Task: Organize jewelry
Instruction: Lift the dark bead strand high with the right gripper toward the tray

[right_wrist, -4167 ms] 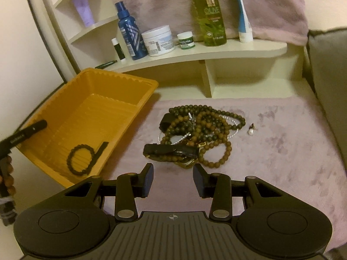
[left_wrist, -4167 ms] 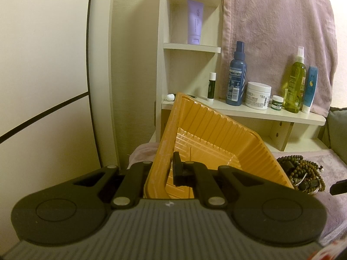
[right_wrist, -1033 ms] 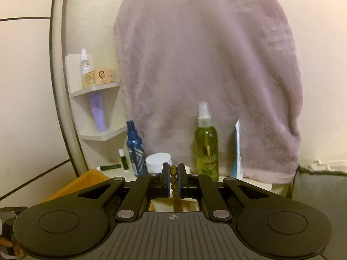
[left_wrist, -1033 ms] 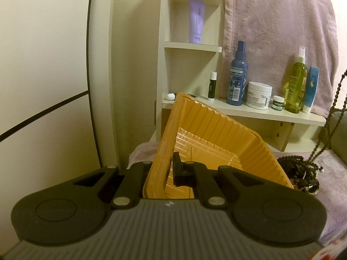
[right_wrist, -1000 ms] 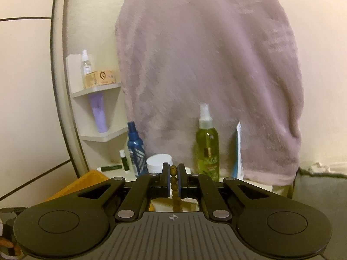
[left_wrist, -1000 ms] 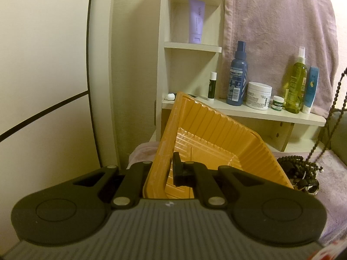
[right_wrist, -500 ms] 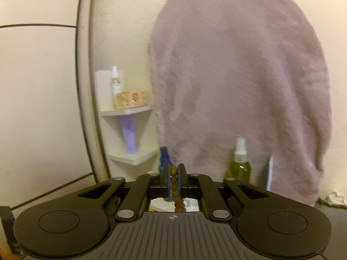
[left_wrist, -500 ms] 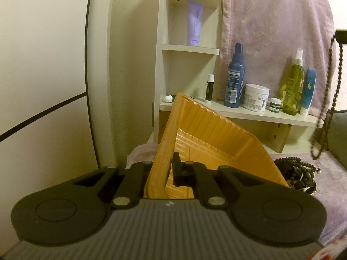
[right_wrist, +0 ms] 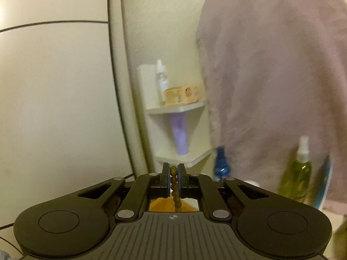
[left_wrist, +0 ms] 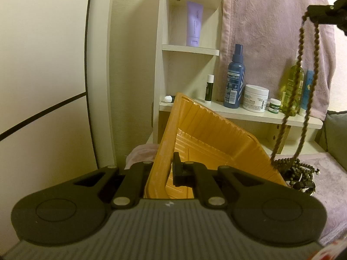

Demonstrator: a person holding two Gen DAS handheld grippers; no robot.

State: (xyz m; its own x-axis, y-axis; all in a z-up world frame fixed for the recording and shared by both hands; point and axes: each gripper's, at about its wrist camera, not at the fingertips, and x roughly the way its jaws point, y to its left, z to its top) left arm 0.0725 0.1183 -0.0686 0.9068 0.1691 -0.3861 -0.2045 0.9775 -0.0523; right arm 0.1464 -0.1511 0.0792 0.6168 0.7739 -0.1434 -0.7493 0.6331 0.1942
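My left gripper [left_wrist: 162, 170] is shut on the near rim of an orange plastic tray [left_wrist: 208, 134] and holds it tilted up on edge. My right gripper [right_wrist: 173, 173] is shut on a long brown bead necklace [right_wrist: 173, 182]. In the left wrist view that right gripper [left_wrist: 325, 14] is high at the top right. The necklace [left_wrist: 299, 54] hangs from it in a long loop down to the tray's right rim. A pile of dark bead jewelry [left_wrist: 295, 170] lies on the pink cloth [left_wrist: 329, 179] beside the tray.
A white shelf unit behind the tray holds a blue spray bottle [left_wrist: 235, 78], a white cream jar [left_wrist: 256, 98], a green bottle [left_wrist: 291, 91] and a purple tube [left_wrist: 194, 23]. A pink towel [left_wrist: 260, 21] hangs over it. A grey cushion [left_wrist: 338, 138] borders the right.
The right gripper has risen and swung left with the necklace, so the loop now hangs higher and nearer the tray. The left gripper and the tray have stayed put.
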